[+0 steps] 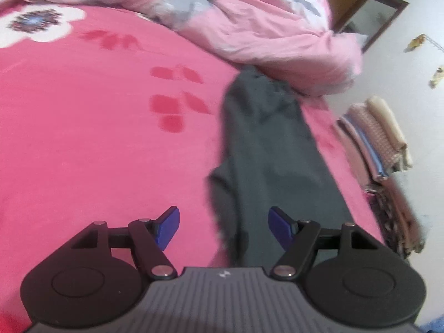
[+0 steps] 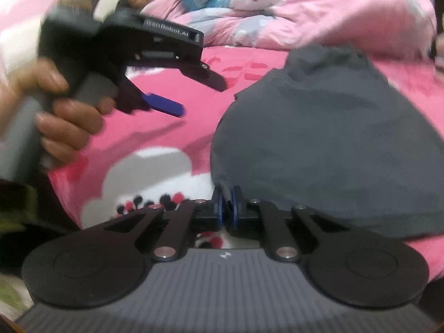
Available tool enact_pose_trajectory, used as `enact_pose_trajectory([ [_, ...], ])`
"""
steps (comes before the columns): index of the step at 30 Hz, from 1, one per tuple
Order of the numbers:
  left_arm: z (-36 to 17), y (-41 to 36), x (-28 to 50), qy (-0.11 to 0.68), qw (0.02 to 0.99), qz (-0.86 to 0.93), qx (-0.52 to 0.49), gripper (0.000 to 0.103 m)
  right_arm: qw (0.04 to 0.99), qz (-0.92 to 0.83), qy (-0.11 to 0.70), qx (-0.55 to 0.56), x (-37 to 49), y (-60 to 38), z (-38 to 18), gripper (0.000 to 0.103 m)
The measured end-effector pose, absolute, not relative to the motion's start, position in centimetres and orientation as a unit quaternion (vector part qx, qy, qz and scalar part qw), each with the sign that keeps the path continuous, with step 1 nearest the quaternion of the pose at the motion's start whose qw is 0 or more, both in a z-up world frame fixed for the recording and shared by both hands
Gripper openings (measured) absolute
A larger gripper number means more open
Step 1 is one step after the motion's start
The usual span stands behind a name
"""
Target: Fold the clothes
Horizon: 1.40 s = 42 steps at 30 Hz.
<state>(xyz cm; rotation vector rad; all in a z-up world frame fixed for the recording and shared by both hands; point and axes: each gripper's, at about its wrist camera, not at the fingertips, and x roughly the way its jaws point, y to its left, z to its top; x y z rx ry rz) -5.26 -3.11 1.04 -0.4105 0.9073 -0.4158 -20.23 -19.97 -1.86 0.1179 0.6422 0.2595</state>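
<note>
The right tool [image 2: 227,204] pinches an edge of the dark grey garment [image 2: 327,138], which lies on the pink bed sheet [image 1: 83,138]. The left tool [image 1: 223,226], spread wide and empty, hovers above the garment's near end.

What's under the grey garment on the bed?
The grey garment lies straight on the pink floral bedsheet, which shows around it. Whatever sits beneath the cloth is covered. The right gripper pinches its near edge; the left gripper is open.
</note>
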Motion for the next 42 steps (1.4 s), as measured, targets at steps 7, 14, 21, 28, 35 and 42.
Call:
enact_pose_trajectory([
  [7, -0.7, -6.5, -1.8, 0.438, 0.856, -0.212, -0.173, 0.055, 0.930, 0.146, 0.307, 0.140, -20.6, -22.4, -2.2, 0.004],
  [14, -1.0, -8.0, -1.3, 0.428, 0.866, -0.210, -0.150, 0.008, 0.928, 0.157, 0.295, 0.164, -20.5, -23.5, -2.8, 0.004],
  [21, 2.9, -11.6, -2.3, 0.399, 0.884, -0.227, -0.092, 0.004, 0.927, 0.142, 0.254, 0.235, -22.1, -26.0, -2.1, 0.004],
  [28, 3.7, -17.8, -1.7, 0.388, 0.877, -0.280, -0.043, 0.027, 0.913, 0.091, 0.219, 0.332, -23.5, -29.8, -2.8, 0.004],
  [35, 2.7, -16.1, -1.0, 0.350, 0.873, -0.311, -0.137, 0.043, 0.884, 0.038, 0.249, 0.395, -22.7, -32.2, -5.3, 0.004],
  [42, 2.3, -15.1, -1.9, 0.339, 0.901, -0.267, -0.058, 0.043, 0.884, 0.035, 0.254, 0.391, -22.8, -32.2, -5.8, 0.007],
])
